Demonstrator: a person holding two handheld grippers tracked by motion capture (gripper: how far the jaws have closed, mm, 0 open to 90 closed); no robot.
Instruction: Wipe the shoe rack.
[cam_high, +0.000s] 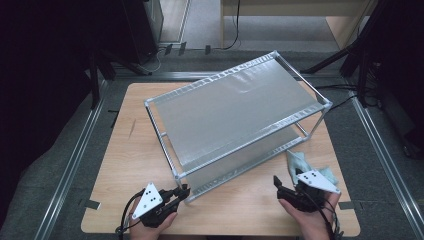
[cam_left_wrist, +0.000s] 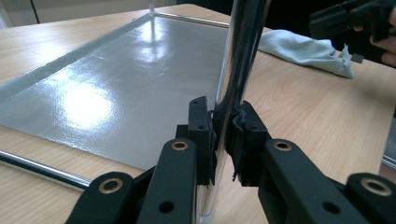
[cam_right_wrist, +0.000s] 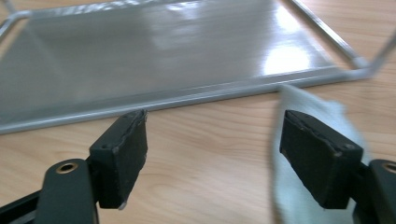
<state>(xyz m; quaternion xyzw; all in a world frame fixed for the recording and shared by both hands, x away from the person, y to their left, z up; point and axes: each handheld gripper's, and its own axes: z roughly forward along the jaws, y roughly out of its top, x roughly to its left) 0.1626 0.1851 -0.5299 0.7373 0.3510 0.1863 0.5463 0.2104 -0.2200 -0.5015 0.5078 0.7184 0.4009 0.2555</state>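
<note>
My left gripper (cam_left_wrist: 223, 140) has its fingers clamped on the rack's (cam_high: 235, 107) front corner post (cam_left_wrist: 238, 70) near the desk's (cam_high: 125, 165) front edge. My right gripper (cam_right_wrist: 215, 154) has its fingers spread wide with nothing between them; its own view shows the cloth (cam_right_wrist: 303, 140) under the right-hand finger, by the desk's front right corner.

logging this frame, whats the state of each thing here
rack: upright on the table, both shelves bare
cloth: crumpled on the table by the rack's near right corner, not held
left gripper: jaws shut on the rack's near corner post
right gripper: jaws open, nothing between them
</note>
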